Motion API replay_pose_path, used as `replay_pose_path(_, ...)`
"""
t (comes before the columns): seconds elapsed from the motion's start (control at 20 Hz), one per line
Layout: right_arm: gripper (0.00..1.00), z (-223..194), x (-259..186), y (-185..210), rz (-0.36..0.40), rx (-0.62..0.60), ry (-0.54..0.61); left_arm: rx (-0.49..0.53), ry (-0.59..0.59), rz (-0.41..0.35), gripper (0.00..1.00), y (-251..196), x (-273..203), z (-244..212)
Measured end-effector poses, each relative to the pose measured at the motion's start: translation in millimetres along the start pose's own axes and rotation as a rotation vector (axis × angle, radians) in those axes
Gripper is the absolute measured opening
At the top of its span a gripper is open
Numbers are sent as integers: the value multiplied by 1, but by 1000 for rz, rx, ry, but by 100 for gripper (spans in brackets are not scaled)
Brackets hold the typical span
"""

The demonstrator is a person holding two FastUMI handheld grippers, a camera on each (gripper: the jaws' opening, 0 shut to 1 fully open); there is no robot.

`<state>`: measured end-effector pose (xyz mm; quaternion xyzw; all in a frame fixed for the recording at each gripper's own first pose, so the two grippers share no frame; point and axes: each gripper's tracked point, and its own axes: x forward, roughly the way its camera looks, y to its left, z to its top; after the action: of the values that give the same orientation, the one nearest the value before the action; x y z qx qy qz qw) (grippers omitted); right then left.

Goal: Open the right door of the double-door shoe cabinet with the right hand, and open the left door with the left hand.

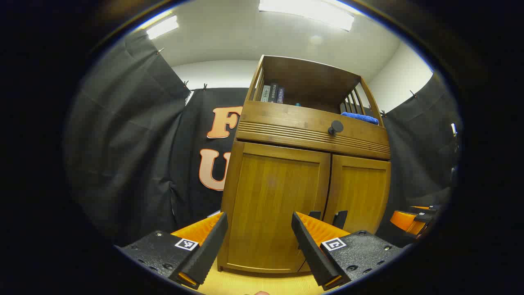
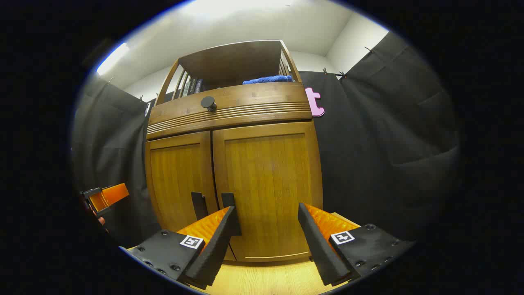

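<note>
The right tool (image 2: pixel 266 229) and left tool (image 1: pixel 258 235) hang spread before the shut cabinet (image 2: pixel 233 172); nothing opened yet; next, I judge, the right tool must pinch the right door's handle (image 2: pixel 228 200).

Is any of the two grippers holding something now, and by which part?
Nothing is held. The left gripper and right gripper are both open, short of the closed cabinet doors and their handles.
</note>
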<state>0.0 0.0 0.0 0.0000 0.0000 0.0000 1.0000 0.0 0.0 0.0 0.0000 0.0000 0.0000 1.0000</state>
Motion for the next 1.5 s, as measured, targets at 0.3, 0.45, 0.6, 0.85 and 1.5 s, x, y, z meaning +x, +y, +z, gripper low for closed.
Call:
replay_pose_path(0.3,89,-3,1,-2,-6,10,12,1,6,-1,95,0,1,-2)
replay_pose_path(0.45,89,-4,1,-4,-9,13,14,-1,10,-1,92,1,3,-4)
replay_pose_path(0.6,89,-6,1,-4,-8,16,20,-1,18,-3,95,0,3,-6)
replay_pose_path(0.85,98,-5,1,-7,-26,27,11,2,6,-3,95,1,4,-3)
replay_pose_path(1.5,97,14,19,9,30,42,-44,-10,18,12,95,9,4,-10)
